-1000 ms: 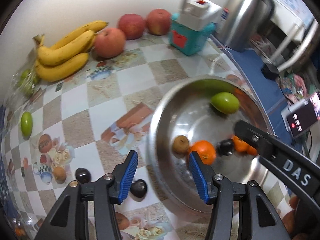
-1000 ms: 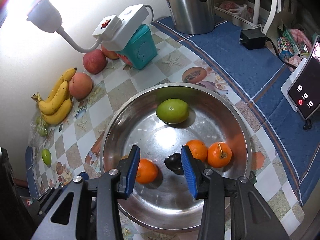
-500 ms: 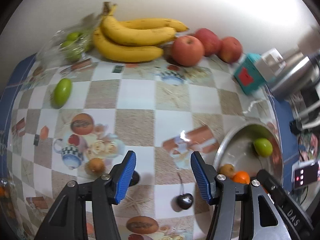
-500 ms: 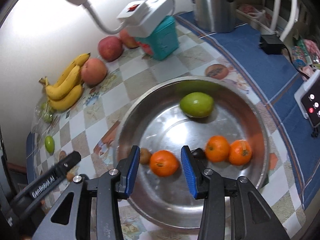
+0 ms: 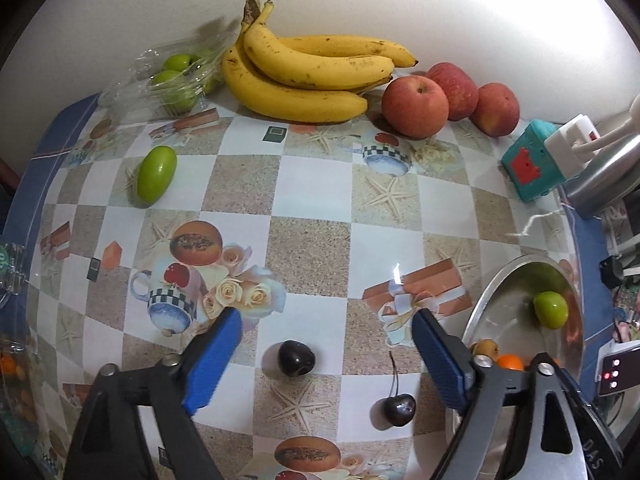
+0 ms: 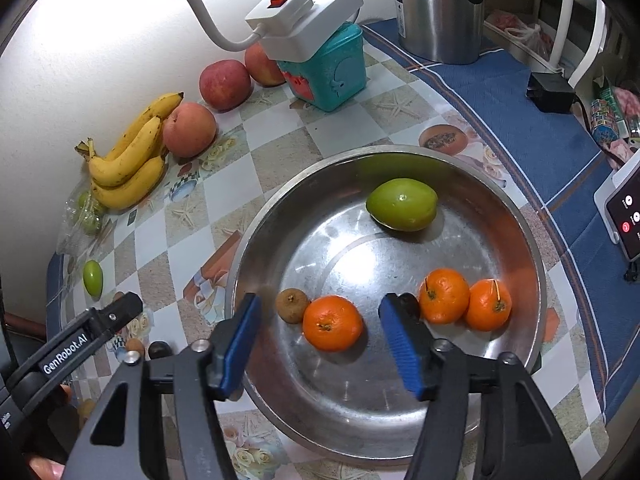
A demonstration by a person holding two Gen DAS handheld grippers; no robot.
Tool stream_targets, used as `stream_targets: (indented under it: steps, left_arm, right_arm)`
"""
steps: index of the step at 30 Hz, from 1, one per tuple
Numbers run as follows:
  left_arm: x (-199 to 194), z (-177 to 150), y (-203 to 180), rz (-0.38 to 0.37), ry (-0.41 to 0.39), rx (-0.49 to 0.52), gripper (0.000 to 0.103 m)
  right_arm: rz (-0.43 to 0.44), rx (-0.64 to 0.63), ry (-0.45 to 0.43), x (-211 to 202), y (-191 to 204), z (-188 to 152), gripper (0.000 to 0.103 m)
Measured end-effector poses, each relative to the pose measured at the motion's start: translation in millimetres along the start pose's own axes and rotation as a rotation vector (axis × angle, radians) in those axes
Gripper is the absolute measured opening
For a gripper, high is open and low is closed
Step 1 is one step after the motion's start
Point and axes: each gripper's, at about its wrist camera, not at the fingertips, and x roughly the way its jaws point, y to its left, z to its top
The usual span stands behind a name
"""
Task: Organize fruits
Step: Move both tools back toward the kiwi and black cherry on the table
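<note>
My left gripper (image 5: 326, 338) is open and empty, hovering over the tablecloth with a dark cherry (image 5: 296, 358) between its blue pads. A second cherry (image 5: 398, 409) with a stem lies to its right. A steel bowl (image 6: 520, 216) holds a green fruit (image 6: 401, 204), three oranges (image 6: 332, 323), a small brown fruit (image 6: 292, 305) and a dark cherry (image 6: 408, 304). My right gripper (image 6: 318, 342) is open and empty above the bowl's near side. A loose green fruit (image 5: 156, 175) lies on the cloth at far left.
Bananas (image 5: 304, 76), three apples (image 5: 414, 108) and a clear bag of green fruits (image 5: 176, 80) lie along the wall. A teal box (image 6: 326, 74) with a white power strip (image 6: 304, 20), a steel kettle (image 6: 438, 8) and a phone (image 6: 626, 212) stand to the right.
My left gripper swung left from over the bowl to above the tablecloth, and now frames a cherry. My right gripper drew back slightly over the bowl. Both stayed open.
</note>
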Motion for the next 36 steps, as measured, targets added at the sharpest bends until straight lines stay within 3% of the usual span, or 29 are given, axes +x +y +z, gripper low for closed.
stream_targets:
  steps: [3,10,20,23,36]
  left_arm:
    - [0,0,0,0.016,-0.005,0.001,0.098]
    - [1,-4,5,0.04,-0.004,-0.023,0.101]
    - [-3,-12,12,0.062,-0.007,-0.04,0.103]
    - [-5,-14,16,0.068,-0.012,-0.05,0.103]
    - [-18,-27,46,0.106,-0.03,-0.087,0.103]
  right_arm:
    - [0.0,-0.001,-0.009,-1,0,0,0.075]
    - [0.001,-0.002,-0.008,-1,0,0,0.081]
    - [0.002,-0.008,-0.01,-1,1,-1,0.083]
    - [0.001,-0.016,-0.017,-3,2,-1,0.089]
    - [0.004,-0.062,-0.03,-9,16,-11,0.089]
